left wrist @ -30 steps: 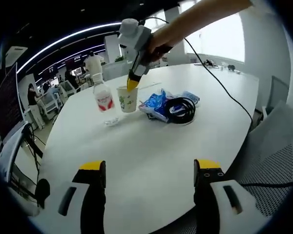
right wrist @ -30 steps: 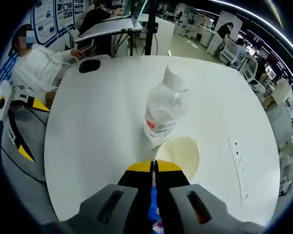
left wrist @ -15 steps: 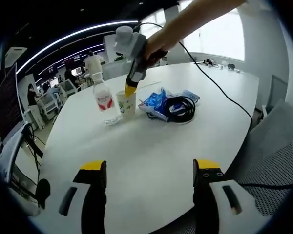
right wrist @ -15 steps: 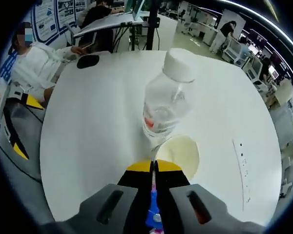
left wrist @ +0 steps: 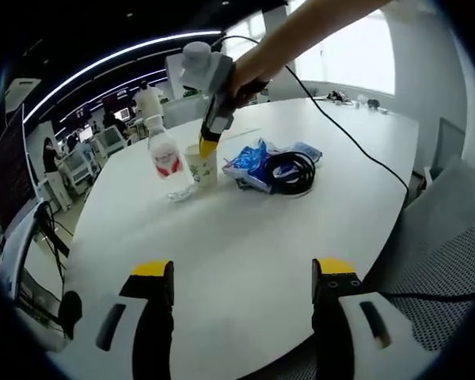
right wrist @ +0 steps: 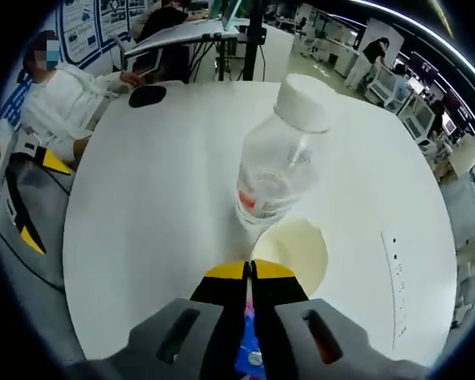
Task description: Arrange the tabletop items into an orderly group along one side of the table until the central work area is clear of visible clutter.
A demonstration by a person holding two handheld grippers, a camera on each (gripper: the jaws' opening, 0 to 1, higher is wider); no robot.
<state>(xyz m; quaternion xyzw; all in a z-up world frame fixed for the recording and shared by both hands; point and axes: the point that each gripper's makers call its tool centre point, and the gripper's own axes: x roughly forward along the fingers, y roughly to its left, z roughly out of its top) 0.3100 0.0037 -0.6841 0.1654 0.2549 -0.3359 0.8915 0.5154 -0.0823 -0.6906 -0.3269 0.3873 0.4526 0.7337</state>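
With its fingers pinched together, apparently on the paper cup's [left wrist: 201, 165] rim, the right gripper [left wrist: 207, 144] has nudged it against the bottle [left wrist: 166, 156] at upper left, starting the group, while the left gripper [left wrist: 239, 279] waits spread over the counter [left wrist: 245, 237].

Upright paper cup [left wrist: 202, 165] touches clear bottle [left wrist: 167, 159], beside blue packet [left wrist: 249, 162] and black cable [left wrist: 289, 171].

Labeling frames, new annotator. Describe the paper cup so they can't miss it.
On the big white table, find the cluster of items on its far half. The paper cup stands upright between a clear water bottle with a red label and a blue packet under a black cable coil. It is the open-topped cream one, with the right gripper shut on its rim.
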